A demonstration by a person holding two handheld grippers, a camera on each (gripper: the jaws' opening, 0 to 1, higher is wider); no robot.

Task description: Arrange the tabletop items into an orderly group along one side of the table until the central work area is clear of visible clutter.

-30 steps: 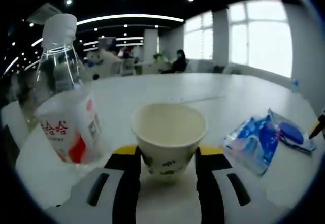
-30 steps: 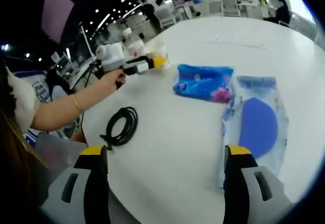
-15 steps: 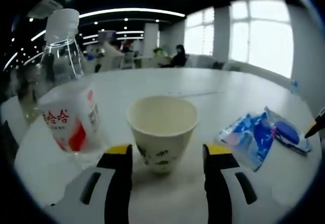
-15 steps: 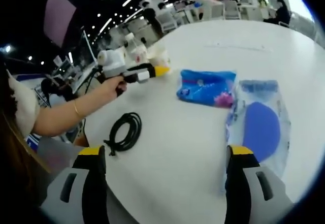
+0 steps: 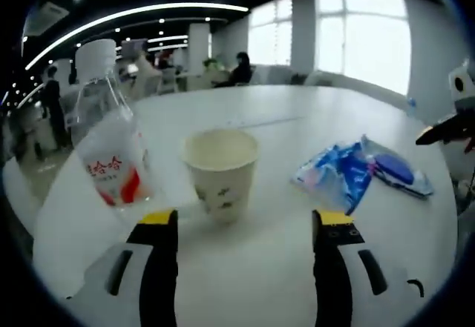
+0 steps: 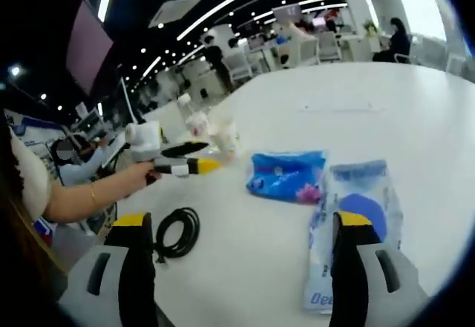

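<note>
A paper cup (image 5: 220, 167) stands on the white table (image 5: 252, 260), just right of a clear water bottle (image 5: 111, 156) with a white cap. My left gripper (image 5: 245, 219) is open a little short of the cup, with nothing between its jaws. Right of the cup lie a blue packet (image 5: 338, 179) and a clear pouch (image 5: 393, 171) holding a blue item. My right gripper (image 6: 244, 222) is open above the table, near the clear pouch (image 6: 352, 223) and blue packet (image 6: 286, 177). A coiled black cable (image 6: 177, 232) lies to its left. The left gripper (image 6: 202, 158) sits by the cup (image 6: 226, 138).
A person's hand and forearm (image 6: 82, 197) hold the left gripper at the table's left edge. The right gripper (image 5: 445, 127) enters the left gripper view from the right. Desks, chairs and people fill the room beyond the table's far edge (image 6: 356, 67).
My left gripper has opened wider and drawn back from the cup, which now stands free by the bottle. The right gripper view has lifted and tilted up.
</note>
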